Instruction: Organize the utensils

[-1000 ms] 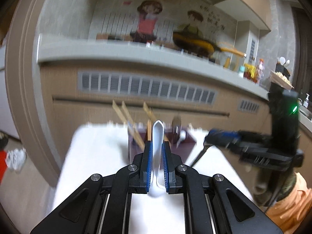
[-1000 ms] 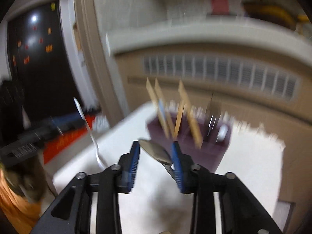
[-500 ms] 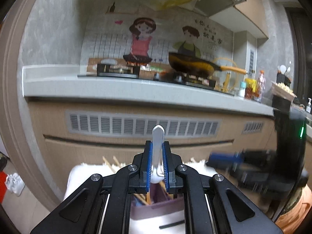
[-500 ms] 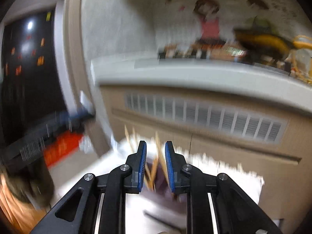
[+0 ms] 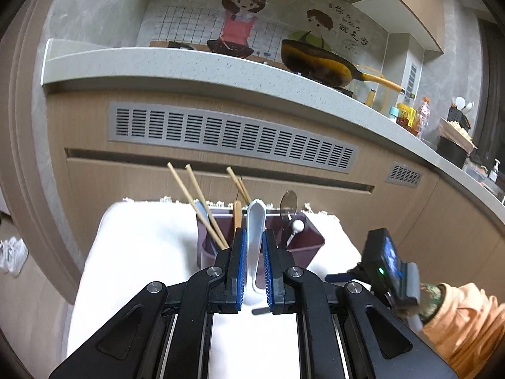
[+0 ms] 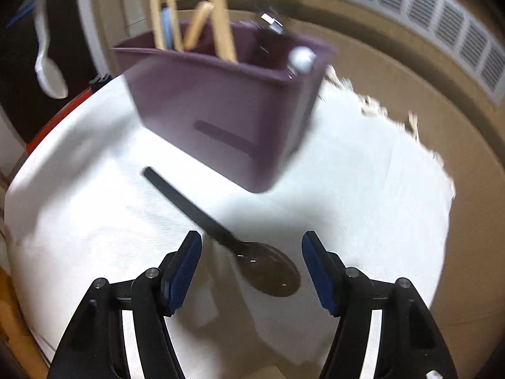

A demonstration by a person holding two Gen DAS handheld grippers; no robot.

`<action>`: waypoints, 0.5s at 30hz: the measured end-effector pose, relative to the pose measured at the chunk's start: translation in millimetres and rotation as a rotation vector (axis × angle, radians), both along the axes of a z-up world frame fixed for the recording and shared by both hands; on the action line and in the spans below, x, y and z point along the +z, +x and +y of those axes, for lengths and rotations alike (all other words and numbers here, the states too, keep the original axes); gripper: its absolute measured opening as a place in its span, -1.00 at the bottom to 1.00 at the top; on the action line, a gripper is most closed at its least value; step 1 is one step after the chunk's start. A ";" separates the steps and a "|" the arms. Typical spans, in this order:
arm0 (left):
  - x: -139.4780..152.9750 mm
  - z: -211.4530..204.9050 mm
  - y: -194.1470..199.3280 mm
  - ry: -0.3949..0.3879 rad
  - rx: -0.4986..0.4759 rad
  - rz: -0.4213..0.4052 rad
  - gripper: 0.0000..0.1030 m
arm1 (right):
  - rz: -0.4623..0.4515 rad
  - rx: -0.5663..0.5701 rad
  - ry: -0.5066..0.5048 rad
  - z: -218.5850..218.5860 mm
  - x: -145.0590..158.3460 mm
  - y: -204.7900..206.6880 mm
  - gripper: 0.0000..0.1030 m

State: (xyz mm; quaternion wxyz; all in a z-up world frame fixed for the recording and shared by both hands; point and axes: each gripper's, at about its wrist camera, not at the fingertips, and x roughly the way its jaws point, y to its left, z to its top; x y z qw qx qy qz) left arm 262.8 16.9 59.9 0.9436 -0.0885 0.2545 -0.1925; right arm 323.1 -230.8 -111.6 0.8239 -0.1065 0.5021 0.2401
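Two tongs at a cloth-covered table, one clamped on a white spoon, the other spreading over a black one.

Nearest, the left gripper point(image 5: 252, 252) is clamped on one white spoon point(image 5: 255, 237), handle end up between its pads. The right gripper point(image 6: 251, 252) has its jaws opening, pads clear of the one black spoon point(image 6: 221, 230) that lies on the white cloth point(image 6: 363, 189), bowl between the fingers and handle running ahead and left. Just beyond both stands one purple utensil holder point(image 6: 221, 110), holding four wooden chopsticks point(image 5: 195, 202), a wooden handle, a blue handle and a metal spoon point(image 5: 288, 202); other pieces there are too blurred to count. Far behind, one pan point(image 5: 318, 66) sits on the counter point(image 5: 157, 60) under a cartoon wall poster point(image 5: 246, 22) of two figures with Chinese writing too small to read.
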 end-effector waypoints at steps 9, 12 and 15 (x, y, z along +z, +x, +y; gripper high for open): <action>-1.4 4.0 -8.4 0.001 0.008 0.009 -0.79 | 0.109 0.129 0.163 23.2 11.9 -50.9 0.31; -1.7 4.6 -10.0 0.003 0.006 0.014 -0.79 | 0.031 0.164 0.120 39.9 20.7 -63.6 0.31; -2.8 7.3 -13.0 0.003 0.015 0.019 -0.79 | -0.044 0.171 0.065 61.0 21.8 -56.3 0.10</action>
